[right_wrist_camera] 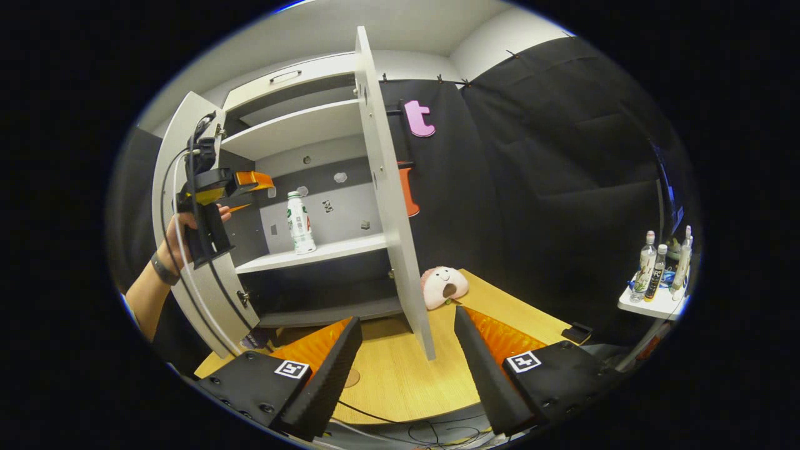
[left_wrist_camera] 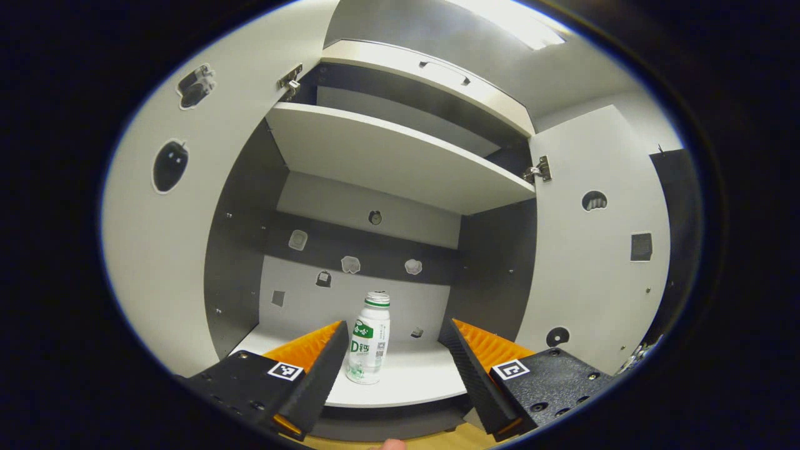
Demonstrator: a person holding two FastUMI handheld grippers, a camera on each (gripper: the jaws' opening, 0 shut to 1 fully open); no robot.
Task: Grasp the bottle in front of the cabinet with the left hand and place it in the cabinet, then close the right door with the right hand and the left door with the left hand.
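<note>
A white bottle (left_wrist_camera: 370, 337) with a green label and cap stands upright on the cabinet's lower shelf (left_wrist_camera: 412, 378), near its front edge. My left gripper (left_wrist_camera: 397, 323) is open in front of it, the fingers apart from the bottle on either side. In the right gripper view a hand holds the left gripper (right_wrist_camera: 247, 192) just left of the bottle (right_wrist_camera: 300, 223). Both doors stand open: the left door (right_wrist_camera: 187, 269) behind that hand, the right door (right_wrist_camera: 390, 206) edge-on. My right gripper (right_wrist_camera: 407, 315) is open over the wooden table (right_wrist_camera: 400, 375), holding nothing.
A pink-and-white plush toy (right_wrist_camera: 442, 284) lies on the table beside the right door's foot. A small white side table (right_wrist_camera: 653, 303) with several bottles stands far right. An upper shelf (left_wrist_camera: 400, 156) spans the cabinet above the bottle. Cables trail at the table's near edge.
</note>
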